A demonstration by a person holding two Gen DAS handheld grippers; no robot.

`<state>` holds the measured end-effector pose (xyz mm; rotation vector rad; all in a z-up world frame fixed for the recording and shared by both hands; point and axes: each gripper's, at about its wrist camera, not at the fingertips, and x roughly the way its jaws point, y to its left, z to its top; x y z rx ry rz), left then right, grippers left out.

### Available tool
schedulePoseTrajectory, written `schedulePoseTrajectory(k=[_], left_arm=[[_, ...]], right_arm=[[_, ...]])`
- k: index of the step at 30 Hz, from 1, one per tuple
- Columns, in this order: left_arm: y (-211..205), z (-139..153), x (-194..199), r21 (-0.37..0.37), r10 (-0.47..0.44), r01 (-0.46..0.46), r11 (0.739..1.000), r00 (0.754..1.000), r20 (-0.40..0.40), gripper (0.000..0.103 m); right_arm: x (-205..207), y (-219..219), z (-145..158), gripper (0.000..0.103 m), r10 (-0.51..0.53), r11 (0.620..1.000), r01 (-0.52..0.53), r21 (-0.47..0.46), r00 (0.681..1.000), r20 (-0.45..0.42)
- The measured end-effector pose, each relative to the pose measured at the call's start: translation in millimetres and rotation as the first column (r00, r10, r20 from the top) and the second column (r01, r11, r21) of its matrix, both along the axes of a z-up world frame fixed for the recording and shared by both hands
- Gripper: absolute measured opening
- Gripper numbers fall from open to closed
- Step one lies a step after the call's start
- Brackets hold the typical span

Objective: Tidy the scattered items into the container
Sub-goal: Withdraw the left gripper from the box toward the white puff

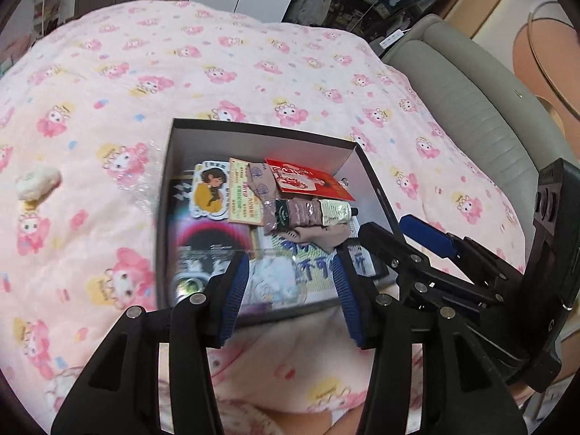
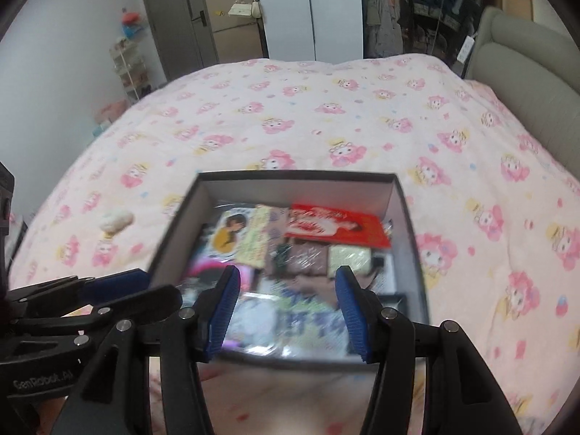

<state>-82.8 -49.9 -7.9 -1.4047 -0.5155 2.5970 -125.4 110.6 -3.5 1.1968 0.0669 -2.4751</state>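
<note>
The left wrist view alone shows the cream tube [image 1: 315, 214] sharply inside the dark box [image 1: 165, 195] at frame centre; the right wrist view blurs it but adds the doorway upper left. Both the left gripper [image 1: 291, 264] and right gripper [image 2: 288, 281] stand apart, holding nothing. A white fluffy item [image 1: 36, 181] lies mid-left on the pink bedspread [image 1: 253, 65], which is bare around the box.

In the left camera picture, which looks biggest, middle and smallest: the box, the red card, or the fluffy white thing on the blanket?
1. Box, by far the biggest.
2. Red card.
3. Fluffy white thing, only slightly smaller than the card, so that order is unsure.
</note>
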Motion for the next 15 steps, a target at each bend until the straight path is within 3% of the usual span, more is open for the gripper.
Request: schedulePoseTrajectory(k=[15], left_arm=[[-58,20,60,-0.042,0.052,-0.054,0.998,0.998,-0.039,0.049]], right_arm=[[53,-62,20,0.051,0.071,0.997,-0.071,0.013,0.997,-0.022]])
